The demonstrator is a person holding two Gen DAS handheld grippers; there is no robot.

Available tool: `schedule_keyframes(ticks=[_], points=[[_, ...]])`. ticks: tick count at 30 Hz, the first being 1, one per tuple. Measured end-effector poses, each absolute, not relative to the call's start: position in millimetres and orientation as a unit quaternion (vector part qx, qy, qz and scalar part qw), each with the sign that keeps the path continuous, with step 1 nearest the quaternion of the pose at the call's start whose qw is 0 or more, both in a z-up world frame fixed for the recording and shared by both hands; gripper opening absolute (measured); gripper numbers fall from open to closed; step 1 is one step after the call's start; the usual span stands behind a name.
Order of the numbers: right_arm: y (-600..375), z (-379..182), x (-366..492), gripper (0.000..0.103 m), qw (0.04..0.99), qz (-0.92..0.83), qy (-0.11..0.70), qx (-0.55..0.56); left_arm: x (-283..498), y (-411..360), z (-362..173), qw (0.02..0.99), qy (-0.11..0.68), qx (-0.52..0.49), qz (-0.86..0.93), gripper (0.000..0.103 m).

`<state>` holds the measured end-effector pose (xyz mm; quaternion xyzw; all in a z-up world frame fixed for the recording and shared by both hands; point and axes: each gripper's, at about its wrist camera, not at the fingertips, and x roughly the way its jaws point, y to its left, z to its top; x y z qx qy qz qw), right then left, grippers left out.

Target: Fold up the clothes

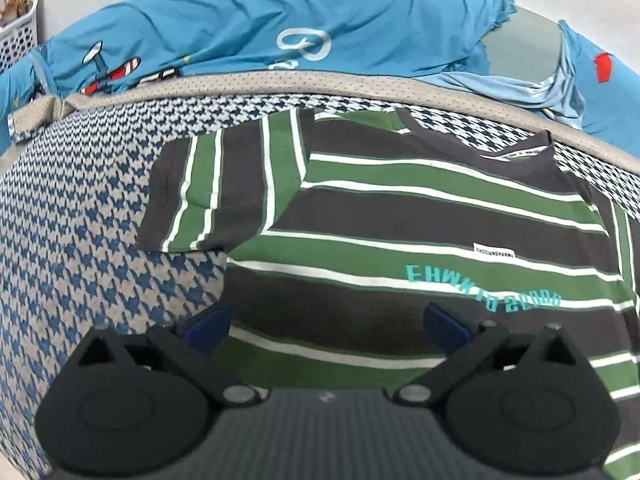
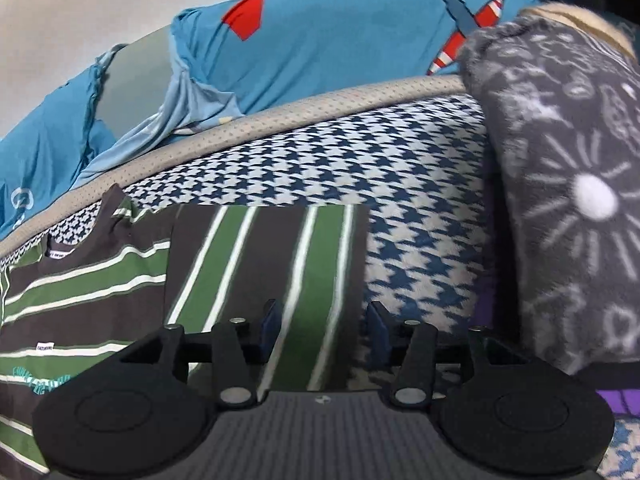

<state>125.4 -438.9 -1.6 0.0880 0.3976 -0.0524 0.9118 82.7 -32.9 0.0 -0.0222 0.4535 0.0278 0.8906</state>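
Covering pretty much everything in both views is the houndstooth bed cover (image 1: pixel 80 240), blue and pale, with a beige perforated edge band (image 1: pixel 280 80) running along its far side. Behind that band sits a bunched blue printed sheet (image 1: pixel 320 20) with a plane and star design on it. In the right wrist view a fuzzy grey blanket (image 2: pixel 568 200) with white doodle prints is piled at the right, and the left wrist view catches a white perforated basket (image 1: pixel 20 40) at the far left.

The striped t-shirt (image 1: pixel 400 220), dark grey with green and white bands, lies flat on the bed cover, front up, collar toward the far edge, teal lettering across the chest. Both of its 2 sleeves are spread out to the sides, and the shirt isn't folded yet.

The left gripper (image 1: pixel 326 322) hovers over the lower body of the shirt with its blue pads wide apart, nothing between them. The right gripper (image 2: pixel 326 328) is over the outer end of one sleeve (image 2: pixel 272 272), pads also apart, one over the sleeve and one over the bed cover beside the sleeve edge.
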Motion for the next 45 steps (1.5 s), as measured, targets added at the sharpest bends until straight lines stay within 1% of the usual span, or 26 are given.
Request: schedule_keyframes(ticks=[4,5,6,8,9,13,18,28,37,45], points=[[-431,-5,128,0.03,0.918,-0.052,0.387,0.066,87,-33,-3,0.887,0.46,-0.032,0.024,0.103],[-430,-5,129,0.024,0.919,-0.053,0.385,0.066,87,-34,-3,0.887,0.461,-0.031,0.023,0.103],[-430,-6,129,0.014,0.92,-0.054,0.383,0.065,88,-35,-4,0.886,0.462,-0.028,0.022,0.103],[-430,-5,129,0.008,0.921,-0.055,0.379,0.072,89,-37,-5,0.886,0.463,-0.024,0.02,0.103],[-430,-4,129,0.007,0.921,-0.056,0.378,0.076,89,-38,-6,0.886,0.463,-0.023,0.019,0.103],[-425,4,125,0.006,0.928,-0.063,0.359,0.076,90,-39,-8,0.886,0.463,-0.018,0.022,0.103],[-418,28,115,0.006,0.945,-0.06,0.311,0.083,89,-36,-9,0.886,0.463,-0.017,0.026,0.103],[-375,62,103,0.006,0.967,0.006,0.245,0.064,86,-28,-8,0.887,0.46,-0.017,0.038,0.103],[-316,60,112,0.006,0.965,0.076,0.247,0.048,85,-11,-7,0.884,0.463,-0.028,0.049,0.103],[-265,35,124,0.006,0.951,0.125,0.284,0.007,86,4,-6,0.882,0.466,-0.039,0.056,0.103]])
